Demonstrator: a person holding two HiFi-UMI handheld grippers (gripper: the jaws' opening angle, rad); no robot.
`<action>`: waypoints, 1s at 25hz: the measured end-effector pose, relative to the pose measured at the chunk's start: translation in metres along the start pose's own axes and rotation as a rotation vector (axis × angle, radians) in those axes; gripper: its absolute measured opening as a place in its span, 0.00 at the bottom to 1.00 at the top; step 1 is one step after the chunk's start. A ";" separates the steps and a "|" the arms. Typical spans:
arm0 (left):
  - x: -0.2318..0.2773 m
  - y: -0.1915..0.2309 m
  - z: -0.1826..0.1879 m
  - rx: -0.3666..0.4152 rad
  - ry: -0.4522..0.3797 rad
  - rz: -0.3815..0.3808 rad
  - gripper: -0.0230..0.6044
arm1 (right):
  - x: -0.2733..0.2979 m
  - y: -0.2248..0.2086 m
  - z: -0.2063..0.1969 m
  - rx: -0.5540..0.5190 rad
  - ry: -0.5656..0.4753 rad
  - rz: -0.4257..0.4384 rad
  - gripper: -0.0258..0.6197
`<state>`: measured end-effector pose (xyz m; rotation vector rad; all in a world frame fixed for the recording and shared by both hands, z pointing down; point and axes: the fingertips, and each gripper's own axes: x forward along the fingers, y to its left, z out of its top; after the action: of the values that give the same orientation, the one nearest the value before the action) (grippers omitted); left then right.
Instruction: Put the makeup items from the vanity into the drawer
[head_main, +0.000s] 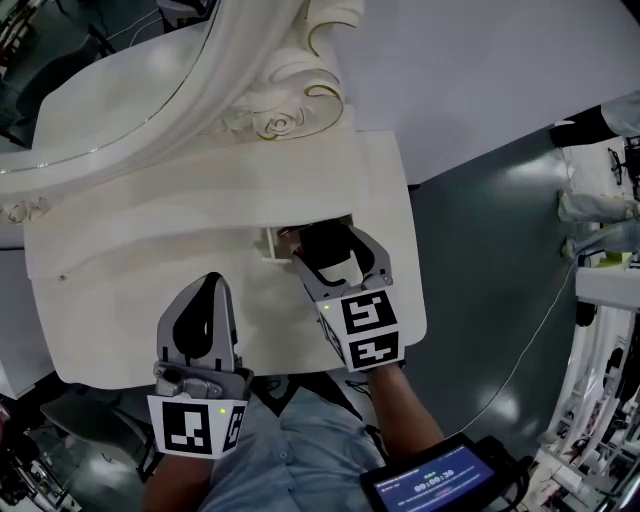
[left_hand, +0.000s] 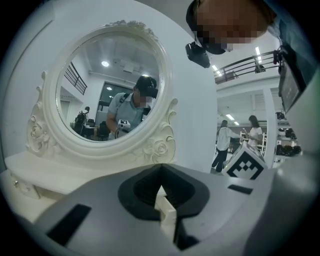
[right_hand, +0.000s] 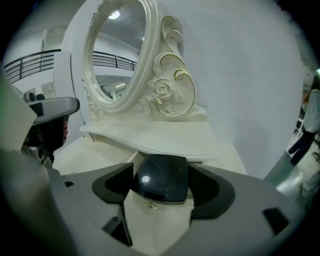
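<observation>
A glossy black makeup compact sits between the jaws of my right gripper, which is shut on it. In the head view, this right gripper holds the compact over a small open drawer under the raised shelf of the white vanity. Most of the drawer's inside is hidden by the gripper. My left gripper hovers over the vanity's front part, to the left of the right one. The left gripper is shut with nothing in it.
An ornate oval mirror with rose carvings stands at the back of the vanity and reflects a person. The vanity's right edge drops to a grey floor. A tablet hangs at the person's waist. People stand far off.
</observation>
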<state>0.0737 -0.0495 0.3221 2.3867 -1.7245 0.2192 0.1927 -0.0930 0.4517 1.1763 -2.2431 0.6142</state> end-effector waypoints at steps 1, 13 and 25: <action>0.002 0.001 -0.001 -0.002 0.003 0.001 0.04 | 0.000 0.000 0.000 -0.001 0.003 0.006 0.57; 0.012 -0.008 -0.003 -0.006 0.013 -0.019 0.04 | -0.005 0.005 0.004 -0.011 -0.013 0.033 0.58; 0.005 -0.006 -0.004 -0.005 0.009 -0.017 0.04 | -0.003 0.008 0.006 -0.037 -0.040 0.004 0.58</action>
<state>0.0811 -0.0512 0.3265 2.3921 -1.6987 0.2219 0.1854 -0.0907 0.4442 1.1755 -2.2812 0.5536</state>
